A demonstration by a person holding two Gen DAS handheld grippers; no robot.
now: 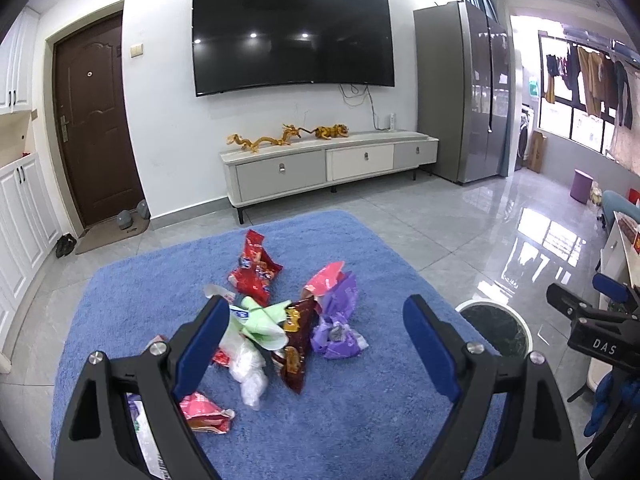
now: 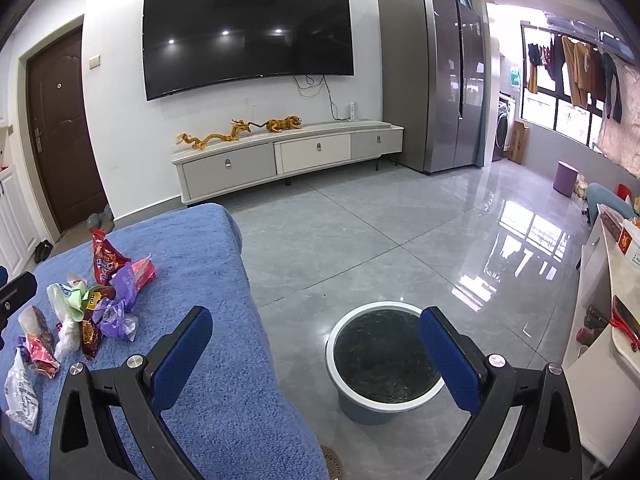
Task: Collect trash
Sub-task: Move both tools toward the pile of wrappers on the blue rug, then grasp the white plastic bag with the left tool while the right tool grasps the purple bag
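Observation:
A pile of trash lies on a blue cloth-covered surface [image 1: 352,412]: a red snack bag [image 1: 256,268], a purple wrapper [image 1: 340,320], a dark brown wrapper [image 1: 298,340], a green wrapper [image 1: 262,320], a clear plastic bag [image 1: 248,364] and a pink wrapper [image 1: 204,412]. My left gripper [image 1: 316,340] is open and empty, above the pile. My right gripper [image 2: 316,356] is open and empty, above the floor near a round bin [image 2: 384,364] with a white rim and dark liner. The bin also shows in the left wrist view [image 1: 500,328]. The pile shows at left in the right wrist view [image 2: 92,308].
A white TV cabinet [image 1: 328,164] with golden figurines stands under a wall TV [image 1: 292,36]. A grey fridge [image 1: 464,92] is at the right, a brown door [image 1: 96,120] at the left. A white counter [image 2: 600,320] stands at far right. Glossy grey tile floor [image 2: 380,232] surrounds the bin.

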